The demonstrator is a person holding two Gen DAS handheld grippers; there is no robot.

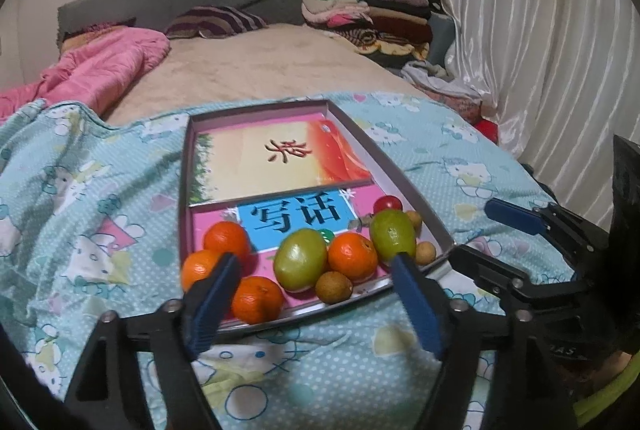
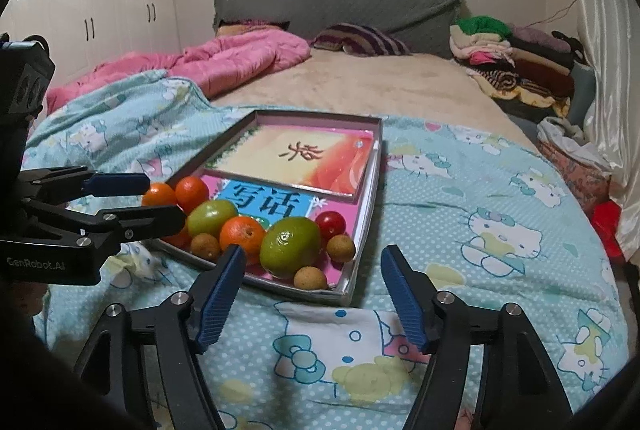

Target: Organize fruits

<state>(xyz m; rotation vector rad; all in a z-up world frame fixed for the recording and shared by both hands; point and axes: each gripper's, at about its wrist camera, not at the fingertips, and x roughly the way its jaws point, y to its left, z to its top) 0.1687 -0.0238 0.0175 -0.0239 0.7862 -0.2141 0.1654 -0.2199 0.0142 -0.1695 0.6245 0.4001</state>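
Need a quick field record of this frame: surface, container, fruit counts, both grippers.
surface: light blue cartoon-cat print blanket on a bed
container: shallow grey cardboard box tray holding two printed books
fruit in tray: four round orange tangerines, two green oval fruits, one small red tomato, three small brown round longans visible
fruit location: all clustered at the tray's near end
left gripper: open, nothing between the blue pads, over the fruit
right gripper: open, empty, at the tray's near corner
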